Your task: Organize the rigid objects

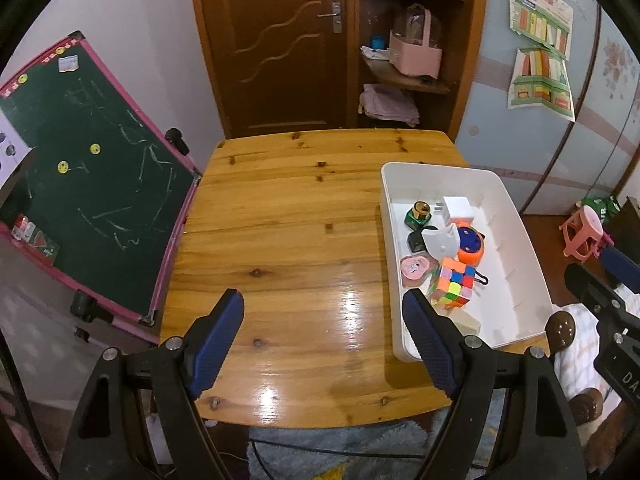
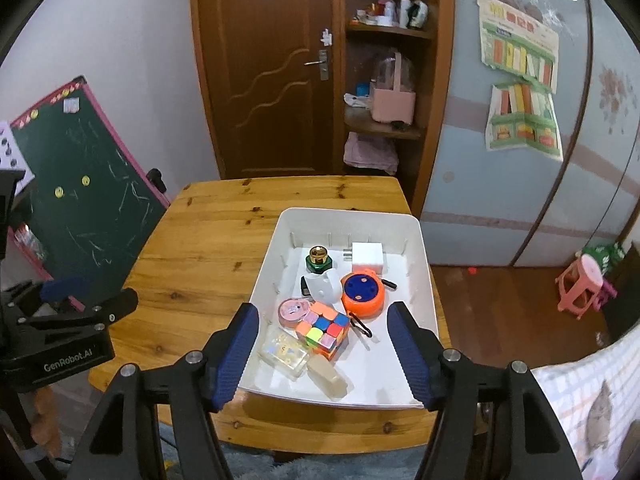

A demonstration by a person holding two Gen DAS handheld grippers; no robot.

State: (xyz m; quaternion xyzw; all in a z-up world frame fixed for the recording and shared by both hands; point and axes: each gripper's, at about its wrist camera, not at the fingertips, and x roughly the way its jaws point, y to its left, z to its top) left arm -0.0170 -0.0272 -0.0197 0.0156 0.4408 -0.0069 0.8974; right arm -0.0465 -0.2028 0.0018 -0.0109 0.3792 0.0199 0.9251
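Two wide-open grippers face a white bin (image 1: 520,240) of toys. Left wrist view: left gripper (image 1: 324,312) over bare table (image 1: 280,220), bin at right. Right wrist view: right gripper (image 2: 322,320), nearer, frames the cube (image 2: 324,330) at centre; "GenRobot.AI" reads at lower left.

The cube (image 1: 452,284) hides part of the pink disc (image 1: 416,267) (left view).

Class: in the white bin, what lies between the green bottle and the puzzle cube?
In the right wrist view, a white curved piece sits between the green bottle and the puzzle cube.
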